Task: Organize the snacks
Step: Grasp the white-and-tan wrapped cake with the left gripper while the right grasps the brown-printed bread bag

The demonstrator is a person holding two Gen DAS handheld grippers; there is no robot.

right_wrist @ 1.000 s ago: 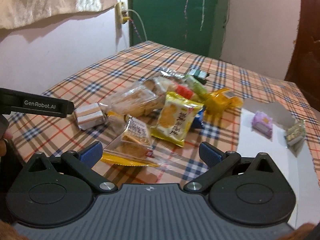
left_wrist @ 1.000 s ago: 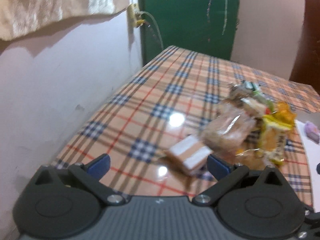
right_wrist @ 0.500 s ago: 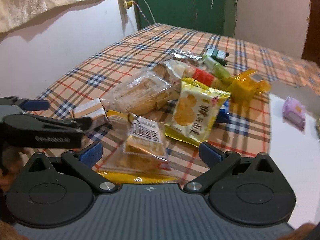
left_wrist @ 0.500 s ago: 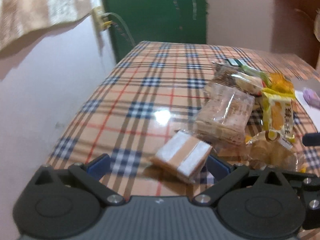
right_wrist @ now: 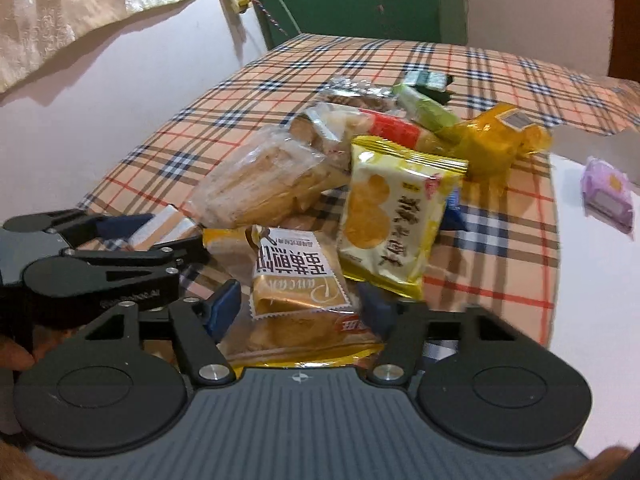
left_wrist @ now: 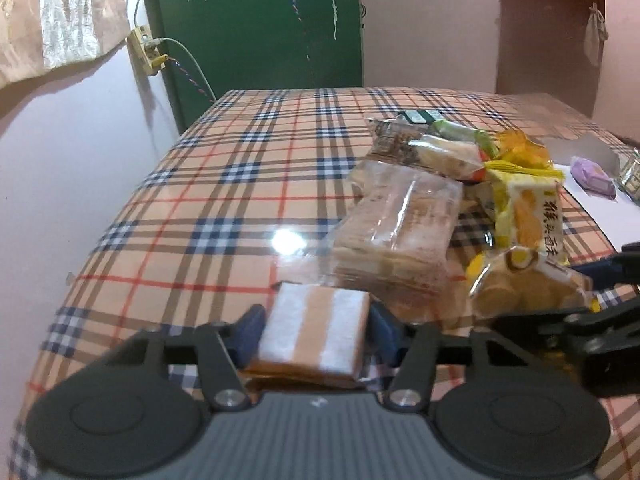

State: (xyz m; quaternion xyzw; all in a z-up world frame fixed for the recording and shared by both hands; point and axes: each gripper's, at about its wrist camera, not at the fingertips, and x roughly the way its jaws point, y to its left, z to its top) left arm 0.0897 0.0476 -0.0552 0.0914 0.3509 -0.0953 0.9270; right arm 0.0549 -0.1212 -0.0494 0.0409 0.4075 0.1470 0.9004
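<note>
Two claws among snack packets on a checked bench [left_wrist: 224, 184].
Left claw [left_wrist: 314, 330] is closing around a striped packet [left_wrist: 316, 336]; right claw [right_wrist: 298, 306] straddles a gold packet [right_wrist: 296, 280], grip unclear; bare bench lies wallward.

A small square packet with white and tan stripes [left_wrist: 314, 334] lies flat on the plaid cloth at the near edge of the pile. Beside it a clear bag of pale biscuits [left_wrist: 394, 230] leans against a yellow cracker pack [right_wrist: 394, 210], and a gold-and-white wrapped pastry [right_wrist: 298, 280] lies nearest, label upward
</note>
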